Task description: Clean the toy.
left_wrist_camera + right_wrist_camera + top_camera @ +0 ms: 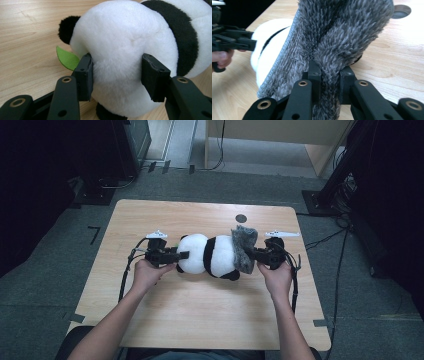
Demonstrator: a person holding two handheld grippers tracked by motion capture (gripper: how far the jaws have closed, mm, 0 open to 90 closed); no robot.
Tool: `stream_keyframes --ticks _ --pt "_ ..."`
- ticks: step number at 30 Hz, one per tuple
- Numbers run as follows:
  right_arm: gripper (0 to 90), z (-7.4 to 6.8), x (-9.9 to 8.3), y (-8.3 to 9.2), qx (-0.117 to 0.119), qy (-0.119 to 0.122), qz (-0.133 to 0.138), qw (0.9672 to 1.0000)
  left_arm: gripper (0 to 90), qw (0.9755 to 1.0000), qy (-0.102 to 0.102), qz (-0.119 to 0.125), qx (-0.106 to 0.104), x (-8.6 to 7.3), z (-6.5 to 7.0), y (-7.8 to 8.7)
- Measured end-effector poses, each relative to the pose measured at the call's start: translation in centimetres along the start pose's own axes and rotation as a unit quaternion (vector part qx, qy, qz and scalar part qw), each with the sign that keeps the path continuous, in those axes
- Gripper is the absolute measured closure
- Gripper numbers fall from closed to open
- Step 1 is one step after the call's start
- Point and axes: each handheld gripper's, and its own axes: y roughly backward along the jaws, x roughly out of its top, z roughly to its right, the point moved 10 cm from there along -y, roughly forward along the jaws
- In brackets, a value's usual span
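Both forearms bare, no sleeves visible. Left gripper (181, 255) and right gripper (251, 254): black, brass-ringed screw holes, black trailing cables, apparently pale top plates.

A panda (212, 255) lies on its side in the middle of the table (200, 315). The left gripper (182, 255) is at the panda's left end, one jaw on each side of its head. A cloth (244, 248) lies over the panda's right end. The right gripper (254, 254) is just right of it, jaws pinching the cloth. A leaf (67, 58) sticks out beside the head. A hole (241, 218) sits behind the cloth.
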Motion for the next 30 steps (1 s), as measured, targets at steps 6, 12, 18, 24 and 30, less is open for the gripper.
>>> stream_keyframes --ticks 6,12,18,24,30 --pt "77.6 0.9 -0.5 -0.7 -0.017 -0.003 -0.010 0.9998 45.7 0.9999 0.001 0.004 -0.010 0.0 0.1 0.0" --pt "78.0 1.5 -1.3 -1.8 -0.043 0.003 -0.036 0.9984 43.4 0.9999 0.005 0.003 -0.011 0.0 0.0 -0.1" --pt "78.4 2.1 -2.6 -2.8 -0.040 -0.012 -0.062 0.9972 42.7 0.9999 0.004 0.002 -0.011 -0.1 -0.1 -0.1" --pt "78.2 3.0 -3.9 -4.0 -0.041 -0.024 -0.094 0.9944 42.0 0.9999 0.002 0.004 -0.010 0.0 -0.1 0.0" --pt "77.9 3.8 -4.3 -3.8 -0.049 -0.031 -0.104 0.9928 40.5 1.0000 -0.002 0.006 -0.005 0.0 -0.1 0.0"
